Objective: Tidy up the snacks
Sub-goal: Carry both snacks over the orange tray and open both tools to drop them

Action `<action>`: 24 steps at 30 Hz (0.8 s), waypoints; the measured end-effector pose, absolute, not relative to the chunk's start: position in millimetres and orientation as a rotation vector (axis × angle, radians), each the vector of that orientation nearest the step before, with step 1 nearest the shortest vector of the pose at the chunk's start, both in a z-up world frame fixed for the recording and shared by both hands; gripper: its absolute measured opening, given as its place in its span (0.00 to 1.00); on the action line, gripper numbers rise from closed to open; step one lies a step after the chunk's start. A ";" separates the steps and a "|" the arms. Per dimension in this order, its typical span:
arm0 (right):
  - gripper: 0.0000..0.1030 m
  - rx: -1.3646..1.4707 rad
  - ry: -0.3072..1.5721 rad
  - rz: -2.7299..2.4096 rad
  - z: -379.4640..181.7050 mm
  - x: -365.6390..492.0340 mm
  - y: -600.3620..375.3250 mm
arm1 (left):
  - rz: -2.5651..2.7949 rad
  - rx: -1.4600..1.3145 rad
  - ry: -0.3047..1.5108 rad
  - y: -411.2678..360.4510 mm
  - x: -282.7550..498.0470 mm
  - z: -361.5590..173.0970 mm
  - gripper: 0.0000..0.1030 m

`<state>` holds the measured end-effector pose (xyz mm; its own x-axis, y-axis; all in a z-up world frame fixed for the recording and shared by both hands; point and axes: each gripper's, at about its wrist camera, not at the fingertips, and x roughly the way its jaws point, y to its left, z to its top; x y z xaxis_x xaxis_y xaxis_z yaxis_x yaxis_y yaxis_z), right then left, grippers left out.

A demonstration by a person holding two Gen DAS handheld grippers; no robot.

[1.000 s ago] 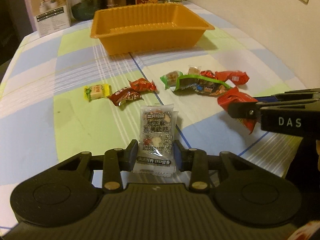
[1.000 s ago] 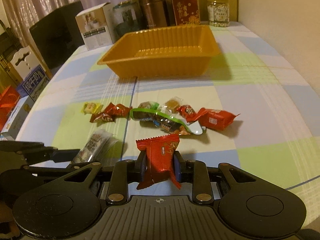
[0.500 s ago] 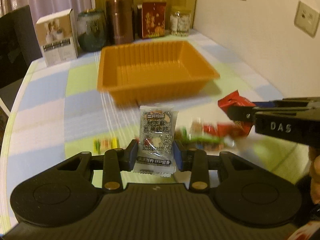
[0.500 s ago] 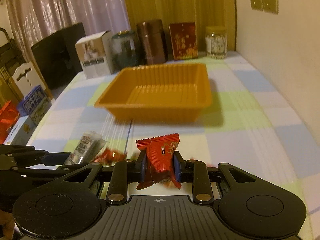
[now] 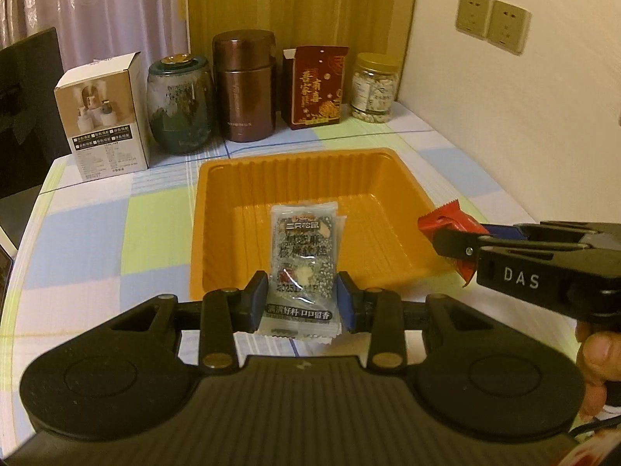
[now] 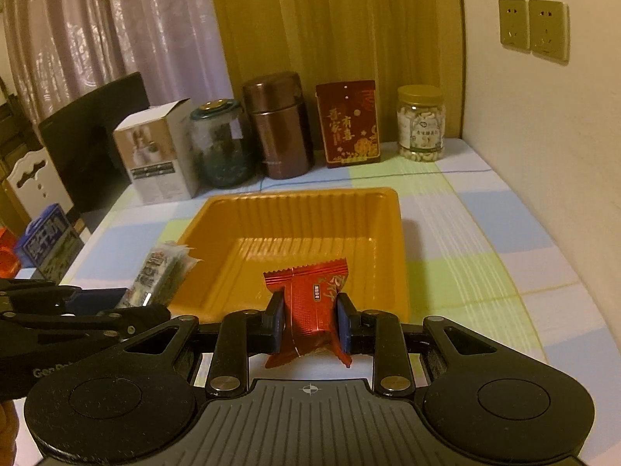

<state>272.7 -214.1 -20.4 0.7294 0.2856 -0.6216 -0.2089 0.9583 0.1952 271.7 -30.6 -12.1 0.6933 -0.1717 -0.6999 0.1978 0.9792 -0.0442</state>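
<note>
- Snacks were held one per tool. In the left wrist view, the left gripper (image 5: 302,298) was clamped on the grey sesame snack packet (image 5: 304,257), held upright at the near rim of the orange tray (image 5: 407,190).
- A second earlier that packet had been just above the tablecloth (image 5: 97,233) among loose candies; those candies had since left the view and the tray lay directly ahead. Judgement: transport was nearly complete and release into the tray was the pending step.
- Right of the tray, the right gripper (image 5: 450,239) pinched the red candy wrapper (image 5: 446,219).
- In the right wrist view, the right gripper (image 6: 309,321) was closed on the red candy wrapper (image 6: 310,303), at the near rim of the orange tray (image 6: 399,248), whose floor showed bare.
- Left of the tray, the grey sesame snack packet (image 6: 161,273) sat in the left gripper (image 6: 130,303).
- Beyond the tray stood a white box (image 6: 155,151), glass jar (image 6: 219,141), brown canister (image 6: 279,124), red carton (image 6: 347,122) and nut jar (image 6: 421,122), before curtains (image 6: 116,31) and a wall (image 6: 543,136).
</note>
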 end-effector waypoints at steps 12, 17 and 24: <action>0.27 0.128 0.742 0.264 -36.6 331.2 -205.5 | -0.188 0.029 0.804 -31.0 328.9 -25.6 0.33; 0.27 0.130 0.765 0.259 -45.4 344.5 -201.1 | -0.185 0.028 0.820 -32.5 343.5 -35.5 0.33; 0.27 0.138 0.786 0.245 -54.7 354.2 -202.0 | -0.181 0.014 0.821 -35.5 356.4 -47.5 0.34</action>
